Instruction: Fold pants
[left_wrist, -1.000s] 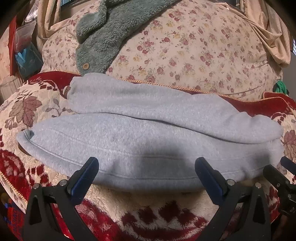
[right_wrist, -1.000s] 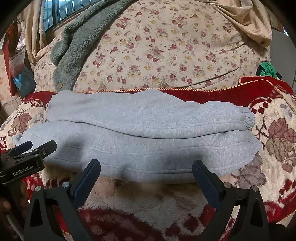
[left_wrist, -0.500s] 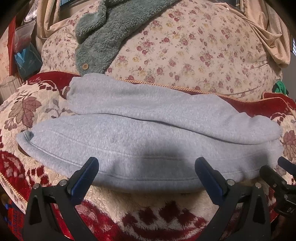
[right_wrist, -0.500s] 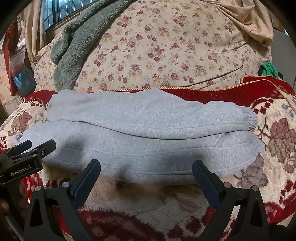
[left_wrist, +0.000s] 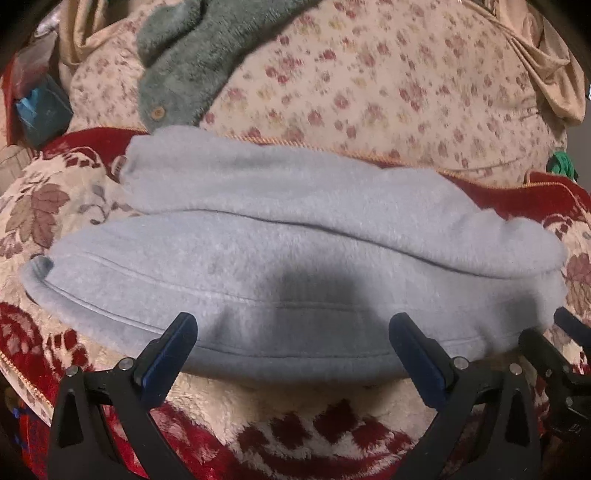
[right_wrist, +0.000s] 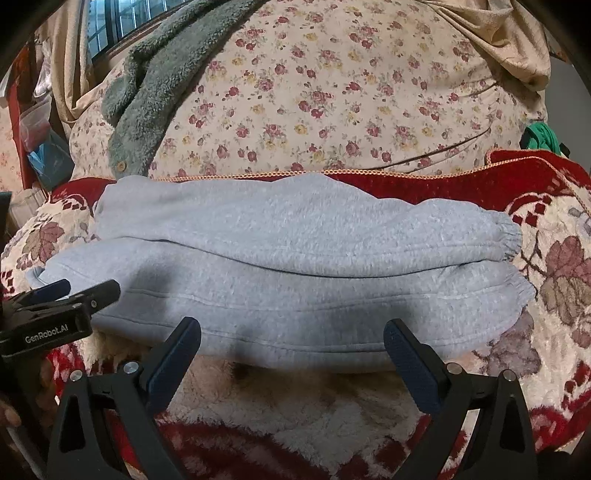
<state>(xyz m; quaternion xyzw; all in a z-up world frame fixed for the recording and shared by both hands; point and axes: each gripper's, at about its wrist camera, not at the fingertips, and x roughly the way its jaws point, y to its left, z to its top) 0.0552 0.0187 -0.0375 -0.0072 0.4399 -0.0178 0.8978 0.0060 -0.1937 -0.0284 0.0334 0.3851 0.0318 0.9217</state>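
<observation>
Left wrist view: left gripper (left_wrist: 293, 334) has its jaws spread wide and holds nothing. Its blue-padded fingertips (left_wrist: 176, 334) sit at the near edge of the pants (left_wrist: 295, 258); whether they touch the cloth I cannot tell. The grey fleece pants lie crosswise on the blanket (left_wrist: 37, 206), one leg lying lengthwise over the other. A dark shadow falls on the near leg between the fingers. Behind the pants rises a floral cushion (left_wrist: 369, 81) with a green fleece garment (left_wrist: 199, 62) draped on it, one button showing. A blue box (left_wrist: 40, 110) stands at far left, a green scrap (left_wrist: 561, 166) at far right. The right gripper (left_wrist: 554, 339) enters at the right edge, near the cuff end.

Right wrist view: right gripper (right_wrist: 291, 339) also stands wide apart and empty, its tips at the near hem. Both elastic cuffs (right_wrist: 509, 240) lie at the right, stacked. The left gripper (right_wrist: 74, 291) shows at the left by the waist end, with part of a hand (right_wrist: 7, 413) below it. Nothing lies on the pants. A barred window (right_wrist: 107, 18) is at upper left.
</observation>
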